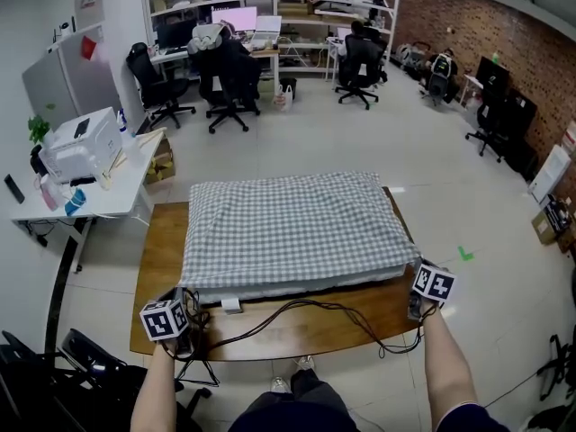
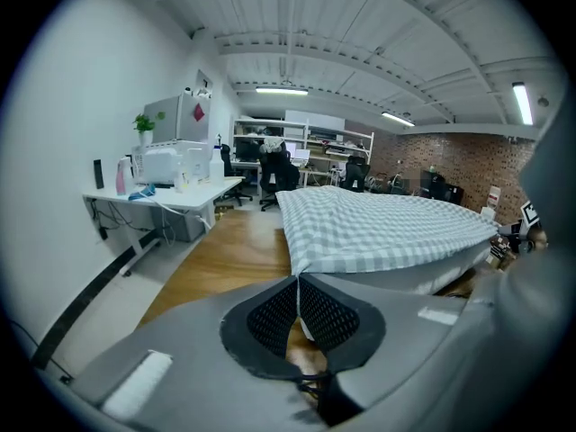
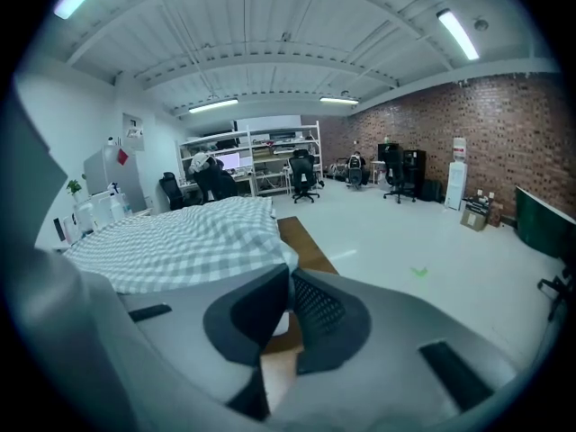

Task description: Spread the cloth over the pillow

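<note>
A grey-and-white checked cloth [image 1: 290, 225] lies spread over a white pillow [image 1: 297, 286] on the wooden table [image 1: 162, 241]. The pillow shows only as a white strip under the cloth's near edge. My left gripper [image 1: 183, 302] is at the near left corner, shut on the cloth's corner [image 2: 297, 268]. The right gripper [image 1: 418, 277] is at the near right corner, its jaws closed on that corner of the cloth [image 3: 281, 261]. In the left gripper view the cloth [image 2: 387, 223] stretches away to the right. In the right gripper view the cloth [image 3: 180, 241] runs off to the left.
Black cables [image 1: 306, 311] trail across the table's near edge. A white desk [image 1: 90, 196] with a printer [image 1: 81, 147] stands to the left. Office chairs [image 1: 229, 84] and shelves are at the back, a brick wall [image 1: 468, 34] at the right. A person's feet [image 1: 292, 376] show below the table.
</note>
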